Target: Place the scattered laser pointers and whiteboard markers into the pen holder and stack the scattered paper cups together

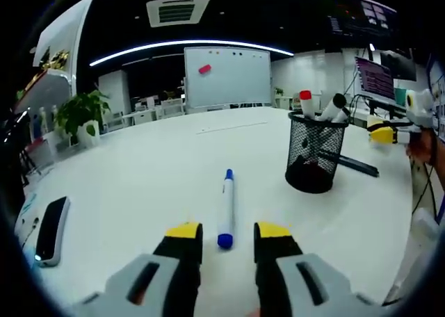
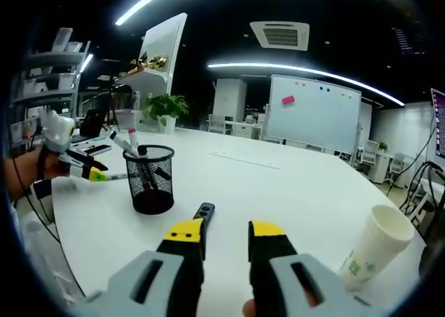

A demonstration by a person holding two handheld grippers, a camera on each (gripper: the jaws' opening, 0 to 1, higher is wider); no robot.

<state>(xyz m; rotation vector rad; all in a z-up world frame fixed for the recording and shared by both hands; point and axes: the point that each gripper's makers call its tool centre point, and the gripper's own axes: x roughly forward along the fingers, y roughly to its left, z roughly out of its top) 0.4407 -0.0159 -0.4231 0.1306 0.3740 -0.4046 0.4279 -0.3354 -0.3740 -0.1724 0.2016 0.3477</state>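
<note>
A blue whiteboard marker [image 1: 227, 204] lies on the white table [image 1: 139, 171], its near end between the spread jaws of my left gripper [image 1: 228, 232], which is open. To the right stands the black mesh pen holder [image 1: 315, 153] with several markers [image 1: 306, 103] upright in it. My right gripper [image 2: 227, 232] is open over the table, and a black laser pointer [image 2: 203, 211] lies just ahead of its left jaw. A stack of white paper cups [image 2: 375, 251] stands at the right. The pen holder [image 2: 151, 178] stands to the left of the pointer. Each gripper shows at the other view's side: right gripper [image 1: 389, 133], left gripper [image 2: 87, 167].
A flat black device [image 1: 52, 230] lies near the table's left edge, and a dark bar [image 1: 356, 165] lies behind the holder. A potted plant [image 1: 82, 115] and a whiteboard [image 1: 227, 77] stand beyond the table. The table edge [image 2: 62, 261] runs close on the left.
</note>
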